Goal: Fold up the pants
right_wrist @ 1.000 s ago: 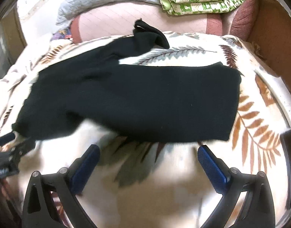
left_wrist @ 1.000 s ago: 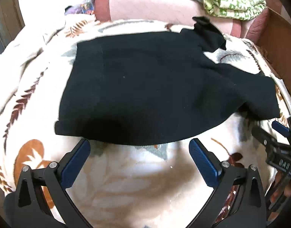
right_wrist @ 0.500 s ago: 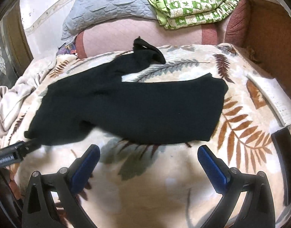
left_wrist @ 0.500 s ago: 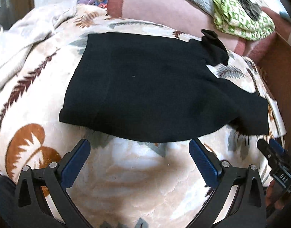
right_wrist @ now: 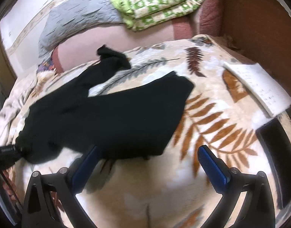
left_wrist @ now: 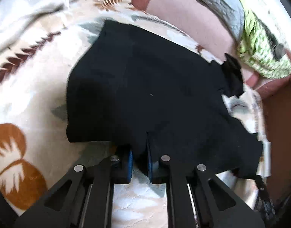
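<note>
Black pants lie spread on a leaf-patterned blanket, legs reaching right. My left gripper is shut on the near edge of the pants at the waist end; the cloth bunches between the blue pads. In the right wrist view the pants lie across the middle, and the left gripper shows at the far left holding their corner. My right gripper is open and empty, just in front of the near edge of the near leg. The far leg ends in a crumpled cuff.
A folded green-and-white blanket and a grey quilt lie on a pink cushion at the back. A white paper lies at the right by a brown wooden side. A rumpled white sheet lies at the far left.
My left gripper moved forward to the pants' near edge and shut on it. My right gripper moved closer to the near leg and stays open.
</note>
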